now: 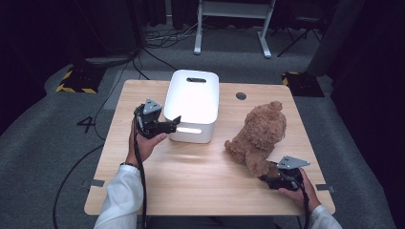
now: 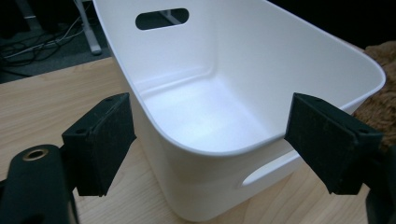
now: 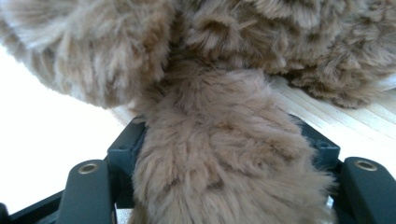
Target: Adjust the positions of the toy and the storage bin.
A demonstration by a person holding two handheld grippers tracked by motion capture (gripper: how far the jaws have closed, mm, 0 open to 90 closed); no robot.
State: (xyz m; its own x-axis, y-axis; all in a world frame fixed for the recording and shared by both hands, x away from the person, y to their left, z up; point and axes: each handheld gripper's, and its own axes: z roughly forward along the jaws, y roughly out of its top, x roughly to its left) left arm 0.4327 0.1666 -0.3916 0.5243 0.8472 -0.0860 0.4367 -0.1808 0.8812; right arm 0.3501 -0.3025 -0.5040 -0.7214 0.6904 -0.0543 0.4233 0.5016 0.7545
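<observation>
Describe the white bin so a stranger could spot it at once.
On the wooden table, look toward the far edge, left of the brown teddy bear. The white bin stands there, empty, the one hard, smooth thing, with slot handles cut in its walls.

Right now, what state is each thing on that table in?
White bin: upright on the table, open-topped, empty inside.
Teddy bear: sitting on the table right of the bin, one limb caught.
Left gripper: jaws apart at the bin's near rim, not pressing on it.
Right gripper: jaws closed on the teddy bear's limb.
</observation>
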